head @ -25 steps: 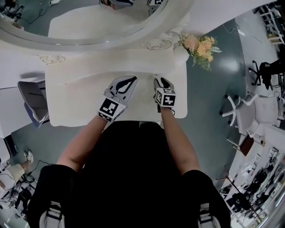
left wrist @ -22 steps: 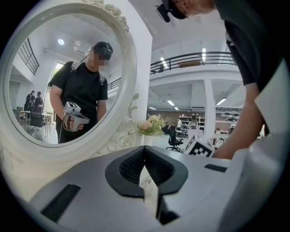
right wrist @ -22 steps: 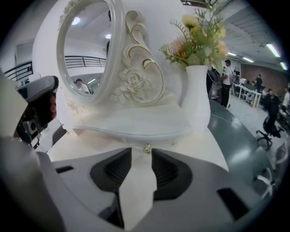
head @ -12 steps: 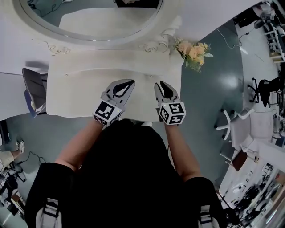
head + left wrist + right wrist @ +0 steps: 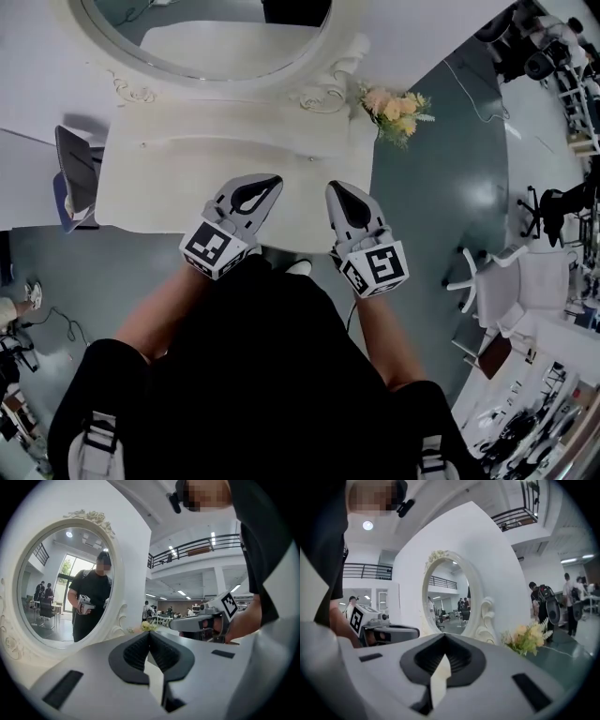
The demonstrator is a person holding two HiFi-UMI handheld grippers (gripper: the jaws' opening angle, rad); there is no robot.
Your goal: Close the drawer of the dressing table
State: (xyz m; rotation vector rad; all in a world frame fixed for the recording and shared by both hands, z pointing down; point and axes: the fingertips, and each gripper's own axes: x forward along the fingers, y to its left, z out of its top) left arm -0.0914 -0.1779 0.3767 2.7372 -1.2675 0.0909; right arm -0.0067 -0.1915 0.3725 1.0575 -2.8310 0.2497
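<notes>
At the far left a grey chair (image 5: 77,176) stood just beside the white dressing table (image 5: 141,211), whose oval mirror (image 5: 220,42) rose along its far side. The drawer sat under the near edge of the worktop (image 5: 187,169), hidden from above. Over that near edge hovered the left gripper (image 5: 265,184), its fingers closed tip to tip on nothing (the mirror showed the person reflected, gripper in hand). Just to its right, apart from it, the right gripper (image 5: 341,190) hung level with it, its fingers likewise pressed together and empty. Both pointed toward the mirror. A bunch of pale flowers (image 5: 394,103) stood at the far right corner, and a white office chair (image 5: 492,272) was on the floor well to the right.
</notes>
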